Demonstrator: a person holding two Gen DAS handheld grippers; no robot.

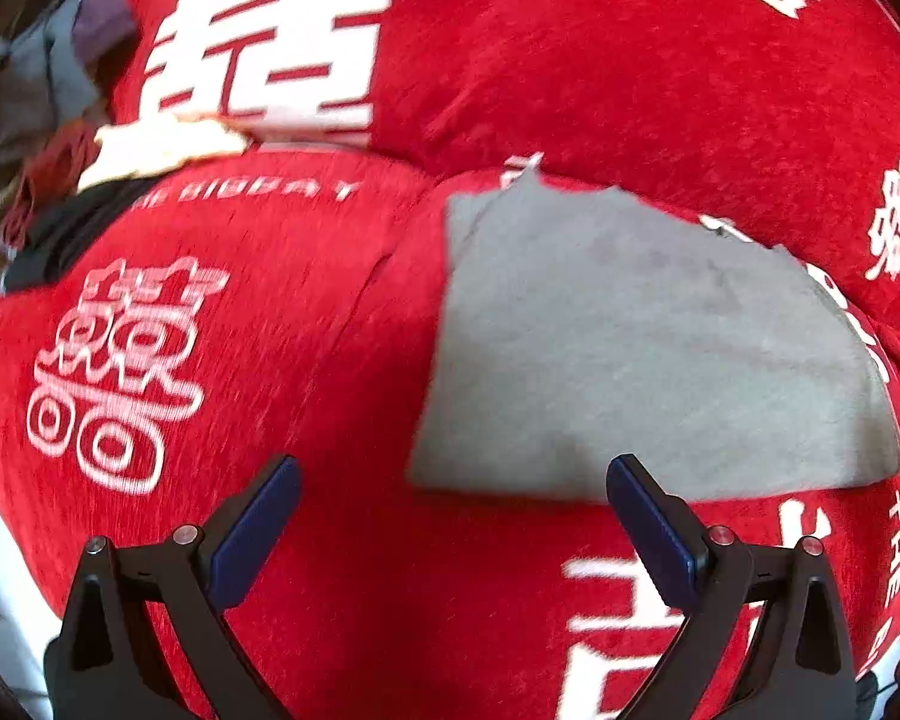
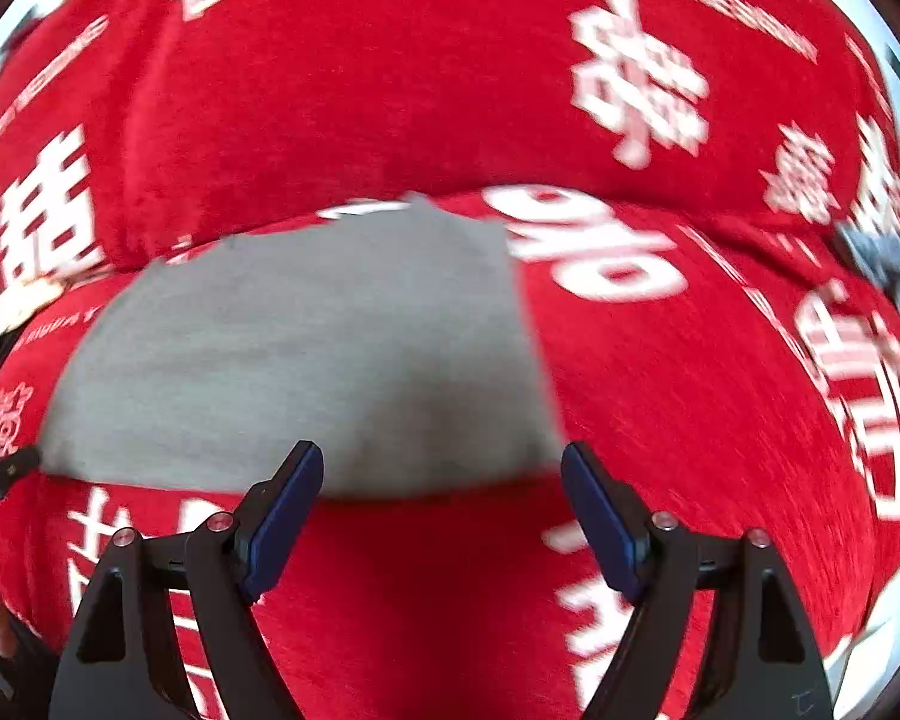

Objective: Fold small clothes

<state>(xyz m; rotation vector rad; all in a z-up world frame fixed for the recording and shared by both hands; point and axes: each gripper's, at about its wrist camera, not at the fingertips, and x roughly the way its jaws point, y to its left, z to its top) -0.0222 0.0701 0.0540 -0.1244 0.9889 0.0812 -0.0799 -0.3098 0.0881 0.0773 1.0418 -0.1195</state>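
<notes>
Looking down along our two tools, we see a red plush cover (image 1: 600,96) printed with white double-happiness characters and English lettering, spread over the whole surface and rucked into a long ridge across the middle. On it lies the gray garment (image 1: 648,348), flat and folded into a rough rectangle, its near edge straight and its far edge uneven against the ridge. Our left hand-held gripper (image 1: 453,531) hangs released, blue pads spread wide, with the right pad just at the garment's near edge and the left pad over bare red cloth. Our right hand-held gripper (image 2: 443,513) is likewise released, jaws apart, straddling the near right corner of the gray garment (image 2: 306,354). At the far left of the left wrist view sits a pile of other clothes (image 1: 60,168) in gray, cream, red and black. Both views are blurred.
</notes>
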